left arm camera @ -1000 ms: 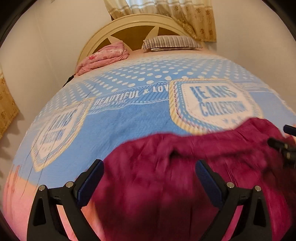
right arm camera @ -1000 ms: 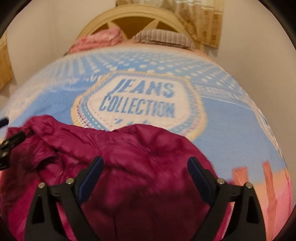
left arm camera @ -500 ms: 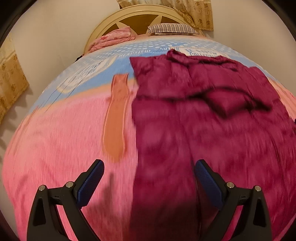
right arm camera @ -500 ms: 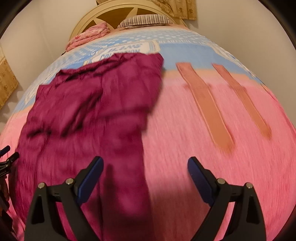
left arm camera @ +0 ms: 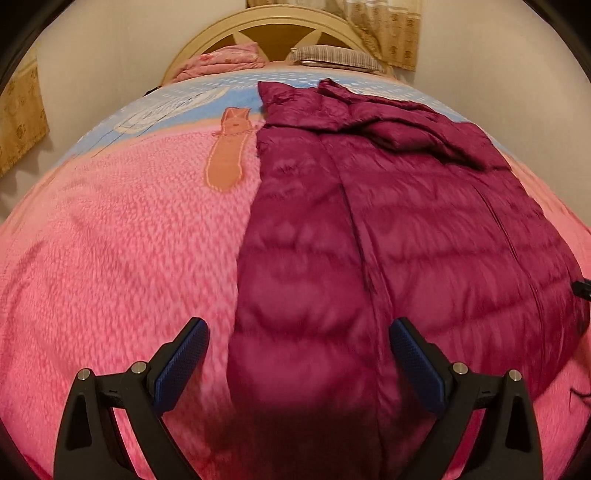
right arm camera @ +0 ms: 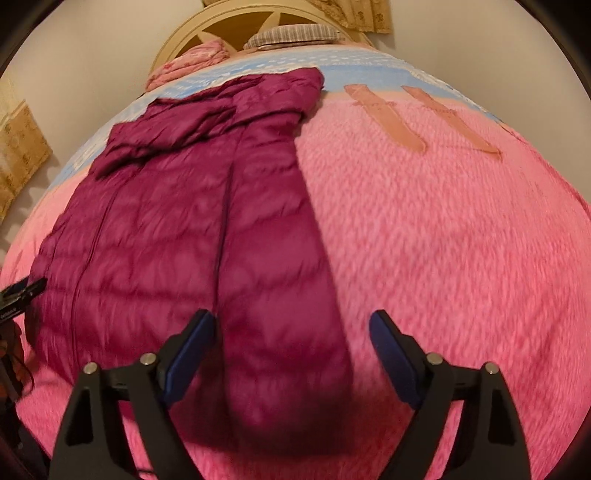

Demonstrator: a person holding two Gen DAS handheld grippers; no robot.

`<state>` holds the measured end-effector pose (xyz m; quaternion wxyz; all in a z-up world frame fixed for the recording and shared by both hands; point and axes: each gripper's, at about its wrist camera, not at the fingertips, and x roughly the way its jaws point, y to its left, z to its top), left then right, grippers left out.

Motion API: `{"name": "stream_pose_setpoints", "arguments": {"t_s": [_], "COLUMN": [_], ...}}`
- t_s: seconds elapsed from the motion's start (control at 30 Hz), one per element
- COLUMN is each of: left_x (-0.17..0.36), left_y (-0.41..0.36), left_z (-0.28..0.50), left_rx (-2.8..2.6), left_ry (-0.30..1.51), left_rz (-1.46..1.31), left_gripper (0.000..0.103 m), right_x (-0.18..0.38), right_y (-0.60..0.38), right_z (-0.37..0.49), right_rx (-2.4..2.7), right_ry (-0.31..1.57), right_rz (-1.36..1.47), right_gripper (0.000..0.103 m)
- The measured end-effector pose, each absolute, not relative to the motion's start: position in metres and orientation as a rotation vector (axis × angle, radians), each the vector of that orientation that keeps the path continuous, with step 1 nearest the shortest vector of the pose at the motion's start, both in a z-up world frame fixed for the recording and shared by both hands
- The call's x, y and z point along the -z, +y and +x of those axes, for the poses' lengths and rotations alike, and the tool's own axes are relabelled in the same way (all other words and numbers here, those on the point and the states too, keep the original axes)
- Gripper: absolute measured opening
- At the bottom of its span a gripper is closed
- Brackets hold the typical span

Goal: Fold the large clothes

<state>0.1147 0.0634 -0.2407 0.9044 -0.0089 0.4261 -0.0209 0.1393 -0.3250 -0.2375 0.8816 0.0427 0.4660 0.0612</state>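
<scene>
Item: maroon quilted puffer jacket [left arm camera: 388, 229], laid flat on a pink fleece blanket [left arm camera: 110, 258] that covers the bed.

Position against fingers: the left gripper [left arm camera: 299, 354] hangs over the jacket's near left hem corner, jaws wide, nothing pressed between the blue pads [left arm camera: 181, 362]; the jacket's left edge runs up between them. The right gripper [right arm camera: 291, 350] hangs over the near right hem corner; its jaws have just been closing a little but stand wide, the right edge of the jacket between them, pads clear of it.

Orientation: long axis runs from the near hem away toward the headboard [left arm camera: 280, 29]; collar end far, with a sleeve folded across the upper part.

Edges and room: bare pink blanket lies open on both sides of the jacket. Blue printed bedding [right arm camera: 362, 70], a striped pillow [right arm camera: 295, 35] and a pink folded quilt [left arm camera: 225, 62] lie beyond the collar.
</scene>
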Motion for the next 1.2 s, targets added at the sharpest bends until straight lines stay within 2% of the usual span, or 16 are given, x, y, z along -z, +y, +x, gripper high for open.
{"name": "stream_pose_setpoints", "arguments": {"t_s": [0.1, 0.17, 0.2, 0.27, 0.3, 0.33, 0.4, 0.57, 0.93, 1.07, 1.2], "left_x": [0.242, 0.242, 0.242, 0.239, 0.237, 0.234, 0.226, 0.185, 0.063, 0.054, 0.074], "left_y": [0.061, 0.059, 0.056, 0.051, 0.049, 0.047, 0.043, 0.052, 0.064, 0.067, 0.076], "left_z": [0.103, 0.095, 0.094, 0.09, 0.09, 0.089, 0.083, 0.064, 0.004, 0.044, 0.137], "left_rx": [0.063, 0.079, 0.093, 0.117, 0.157, 0.178, 0.161, 0.2, 0.275, 0.255, 0.215], "left_ry": [0.88, 0.874, 0.87, 0.86, 0.87, 0.874, 0.847, 0.735, 0.463, 0.439, 0.494], "left_rz": [-0.008, 0.004, 0.017, 0.035, 0.019, 0.014, 0.06, 0.024, 0.004, 0.028, 0.001], "left_gripper": [0.099, 0.096, 0.084, 0.06, 0.033, 0.02, 0.01, 0.007, 0.006, 0.006, 0.006], "right_x": [0.238, 0.239, 0.238, 0.238, 0.238, 0.237, 0.23, 0.192, 0.072, 0.047, 0.056], "right_y": [-0.323, -0.322, -0.321, -0.319, -0.32, -0.32, -0.318, -0.319, -0.328, -0.326, -0.322], "right_z": [0.126, 0.122, 0.12, 0.116, 0.115, 0.112, 0.105, 0.084, 0.026, 0.042, 0.105], "right_rx": [-0.146, -0.158, -0.166, -0.176, -0.201, -0.212, -0.21, -0.24, -0.275, -0.249, -0.207], "right_ry": [0.973, 0.976, 0.976, 0.971, 0.97, 0.966, 0.931, 0.828, 0.55, 0.449, 0.438], "right_rz": [0.082, 0.088, 0.089, 0.087, 0.115, 0.135, 0.13, 0.136, 0.132, 0.107, 0.103], "right_gripper": [0.075, 0.058, 0.051, 0.015, 0.013, 0.01, 0.009, 0.006, 0.005, 0.005, 0.005]}}
